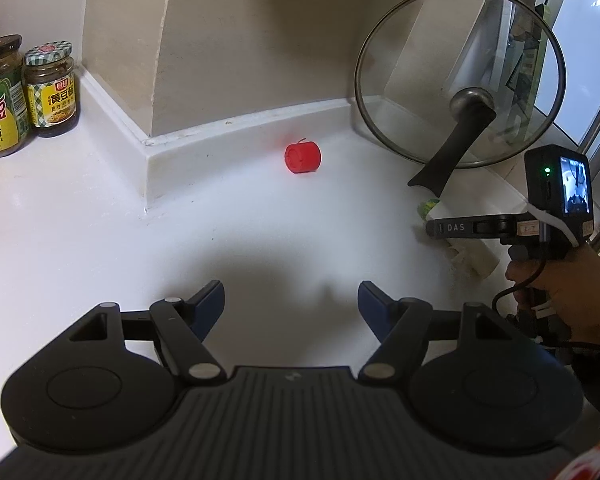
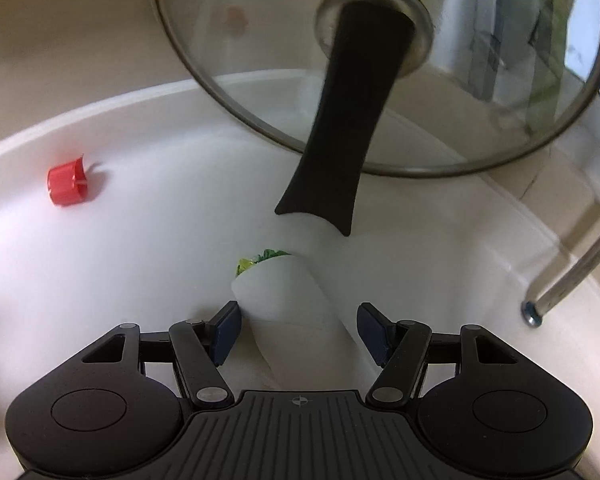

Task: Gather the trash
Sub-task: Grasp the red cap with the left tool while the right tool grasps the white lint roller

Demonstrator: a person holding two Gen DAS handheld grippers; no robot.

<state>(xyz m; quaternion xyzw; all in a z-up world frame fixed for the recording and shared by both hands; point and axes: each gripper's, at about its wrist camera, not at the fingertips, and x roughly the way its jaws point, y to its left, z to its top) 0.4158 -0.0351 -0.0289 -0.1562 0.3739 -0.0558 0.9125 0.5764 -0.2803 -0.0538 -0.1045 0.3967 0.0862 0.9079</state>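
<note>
My right gripper (image 2: 298,328) straddles the cup (image 2: 296,320), jaws spread; my left gripper (image 1: 291,306) gapes, cap (image 1: 302,157) at twelve o'clock.

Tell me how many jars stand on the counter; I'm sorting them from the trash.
2. Both stand at the counter's far left in the left wrist view: the taller jar at the frame's edge, the shorter jar just right of it. More may sit out of frame.

White counter (image 1: 100,240) carries a red cap (image 1: 302,157), paper cup (image 2: 296,320), two jars (image 1: 50,88).
</note>
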